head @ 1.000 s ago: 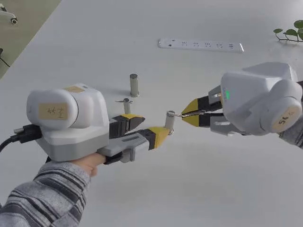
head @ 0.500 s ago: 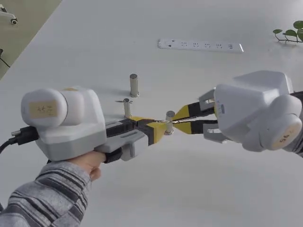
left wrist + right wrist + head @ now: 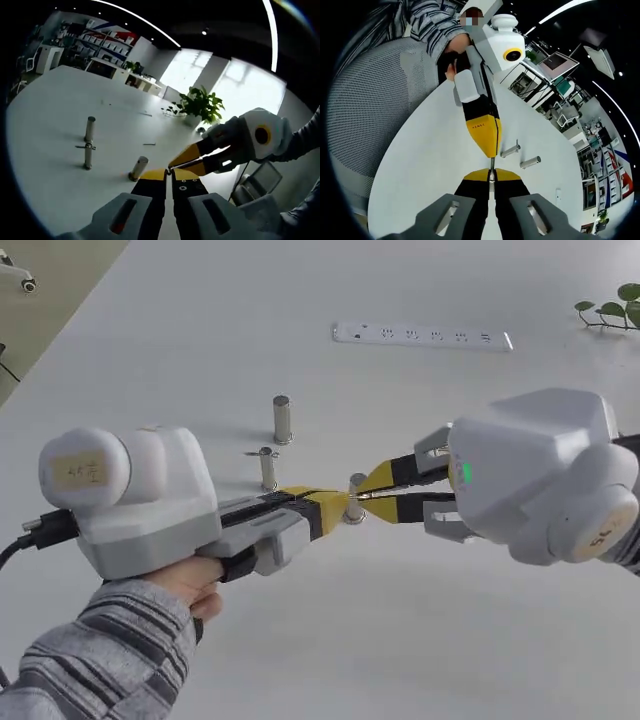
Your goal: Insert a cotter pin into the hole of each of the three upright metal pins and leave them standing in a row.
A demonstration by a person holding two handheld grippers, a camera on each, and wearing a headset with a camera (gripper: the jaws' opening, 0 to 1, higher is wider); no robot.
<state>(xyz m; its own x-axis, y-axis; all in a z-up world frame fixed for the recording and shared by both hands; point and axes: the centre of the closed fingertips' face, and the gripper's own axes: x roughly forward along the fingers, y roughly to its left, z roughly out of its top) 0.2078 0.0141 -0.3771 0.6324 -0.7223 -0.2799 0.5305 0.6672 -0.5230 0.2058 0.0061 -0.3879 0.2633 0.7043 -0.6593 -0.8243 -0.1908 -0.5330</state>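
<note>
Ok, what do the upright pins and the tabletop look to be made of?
Far pin, middle pin and near pin: metal, satin silver-grey, with a light streak down each side. Tabletop: smooth matte white, likely laminate or painted board; soft shadows, no grain.

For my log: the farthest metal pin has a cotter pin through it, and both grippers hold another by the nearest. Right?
No. Head view: the farthest metal pin is bare; the middle metal pin carries the cotter pin. Left gripper and right gripper do hold the second cotter pin by the nearest metal pin.
</note>
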